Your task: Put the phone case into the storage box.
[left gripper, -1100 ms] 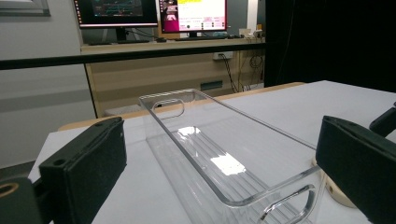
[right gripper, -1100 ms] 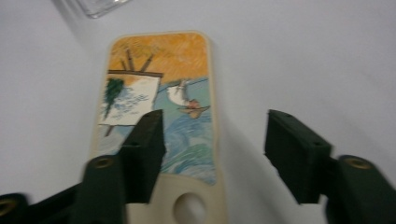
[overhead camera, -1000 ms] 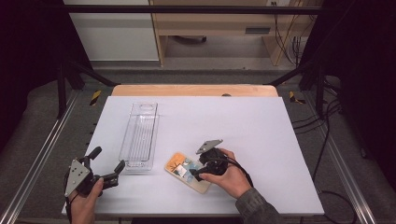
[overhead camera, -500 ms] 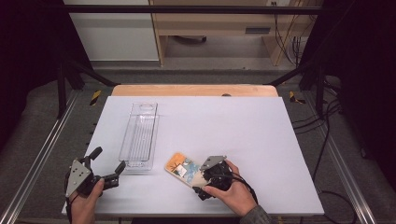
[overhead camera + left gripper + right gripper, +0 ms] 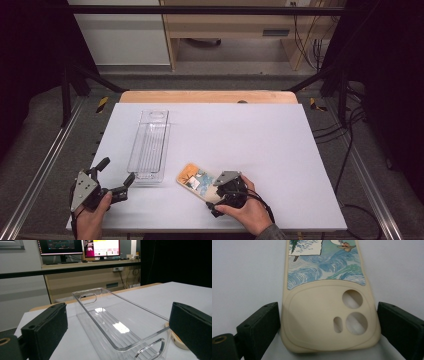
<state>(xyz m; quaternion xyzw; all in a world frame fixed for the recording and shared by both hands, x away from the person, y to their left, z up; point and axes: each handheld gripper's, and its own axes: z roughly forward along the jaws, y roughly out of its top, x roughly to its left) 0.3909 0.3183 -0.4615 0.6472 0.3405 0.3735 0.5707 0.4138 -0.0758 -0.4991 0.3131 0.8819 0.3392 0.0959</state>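
A cream phone case [image 5: 194,180] with a blue wave picture lies flat on the white table, near the front edge. My right gripper [image 5: 218,194] is down at the case's camera-hole end. Its jaws have just been opening and now stand on either side of the case [image 5: 327,315], with thin gaps showing, so the right gripper [image 5: 328,312] is open. A clear plastic tray [image 5: 150,145] lies lengthwise at the left. My left gripper [image 5: 118,170] stands open just before the tray's near handle end [image 5: 147,350], with nothing between its jaws.
The white table [image 5: 260,135] spreads wide to the right and behind the case. A corner of the case [image 5: 175,339] peeks out beside the tray. Metal rails run along both sides of the table, and a shelf and monitors stand behind it.
The right hand has drawn back toward the front edge and sunk, bringing its jaws down around the case's near end. The left hand has kept still.
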